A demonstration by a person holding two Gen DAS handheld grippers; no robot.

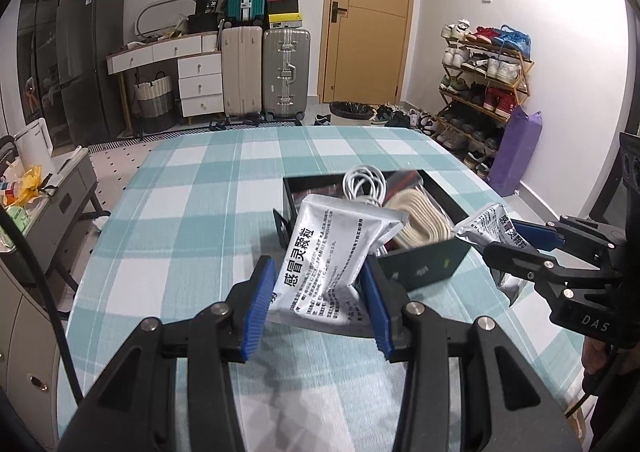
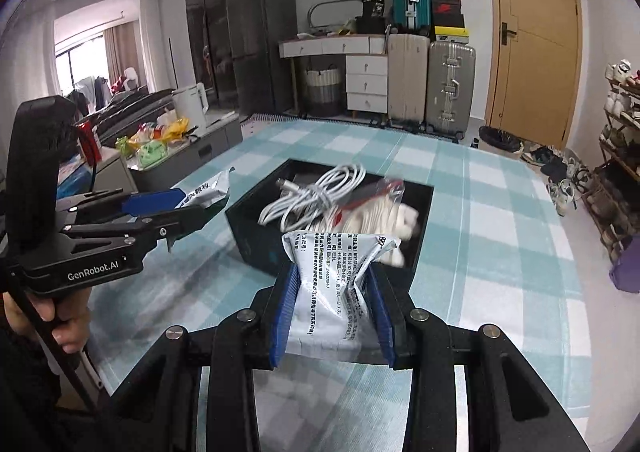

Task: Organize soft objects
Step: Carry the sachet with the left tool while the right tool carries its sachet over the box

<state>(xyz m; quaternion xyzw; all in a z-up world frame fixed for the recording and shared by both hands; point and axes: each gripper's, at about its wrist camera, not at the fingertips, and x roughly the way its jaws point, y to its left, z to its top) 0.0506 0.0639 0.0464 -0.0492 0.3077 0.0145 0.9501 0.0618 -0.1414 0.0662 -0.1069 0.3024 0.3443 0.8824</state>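
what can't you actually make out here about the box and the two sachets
- Box floor: both wrist views, covered by the white cable and cream bundle.
- Red item in clear wrap: right wrist view, blurred, unidentifiable.
- Left sachet lower edge: left wrist view, hidden behind the left gripper.
- Right sachet fine print: right wrist view, crumpled in the right gripper.

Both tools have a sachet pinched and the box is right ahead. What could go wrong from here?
1. The black box is already piled above its rim with the white cable and cream bundle; a dropped sachet may slide off.
2. The left tool buckles its sachet, so it could slip.
3. The right tool crumples its sachet, and the tools may crowd each other over the box.
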